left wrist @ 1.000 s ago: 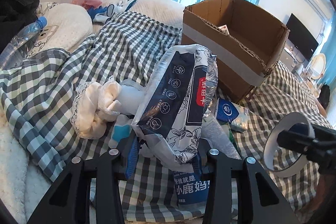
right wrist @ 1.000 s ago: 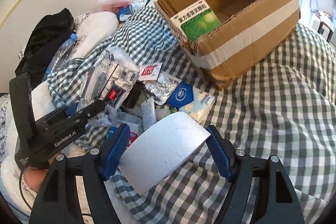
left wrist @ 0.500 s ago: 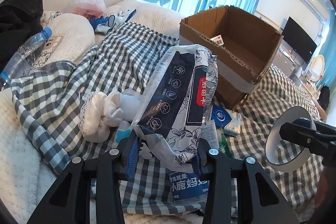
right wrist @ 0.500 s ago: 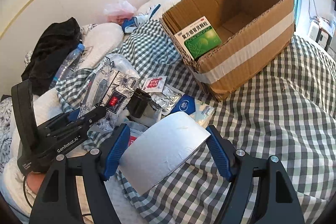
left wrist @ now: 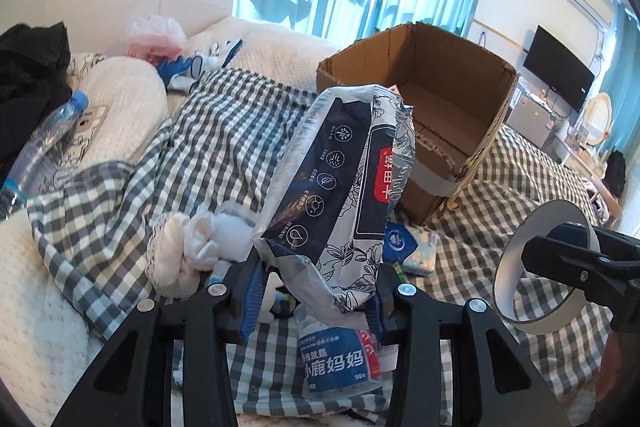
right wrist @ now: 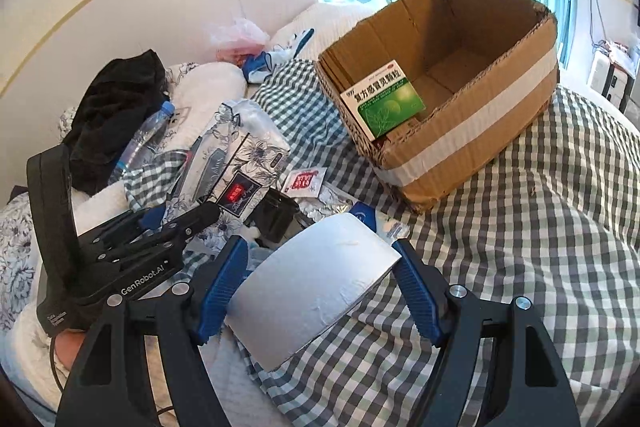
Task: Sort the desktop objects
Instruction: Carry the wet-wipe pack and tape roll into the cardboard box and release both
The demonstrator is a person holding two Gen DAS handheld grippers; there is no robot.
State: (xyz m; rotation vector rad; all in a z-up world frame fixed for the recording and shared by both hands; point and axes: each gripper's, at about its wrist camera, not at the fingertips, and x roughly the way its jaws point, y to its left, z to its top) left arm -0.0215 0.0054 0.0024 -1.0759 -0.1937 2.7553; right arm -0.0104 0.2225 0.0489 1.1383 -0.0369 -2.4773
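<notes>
My left gripper [left wrist: 314, 287] is shut on a navy and white floral tissue pack [left wrist: 340, 187] and holds it up above the checked cloth; the pack also shows in the right wrist view [right wrist: 240, 163]. My right gripper [right wrist: 320, 283] is shut on a grey tape roll [right wrist: 308, 287], also seen in the left wrist view [left wrist: 540, 267]. An open cardboard box [left wrist: 440, 115] stands behind the pack; in the right wrist view the box [right wrist: 460, 131] holds a green medicine box [right wrist: 384, 103].
Small items lie on the checked cloth [right wrist: 520, 247]: a blue wipes pack [left wrist: 340, 359], a blue-capped tissue packet [left wrist: 408, 243], a red sachet [right wrist: 304, 181], white cloth [left wrist: 188, 247]. A water bottle [left wrist: 40, 143], black clothing [right wrist: 116, 99] and pillows lie at the left.
Both grippers have risen with their loads, so the box sits lower and its inside shows more. The tissue pack is lifted higher off the cloth.
</notes>
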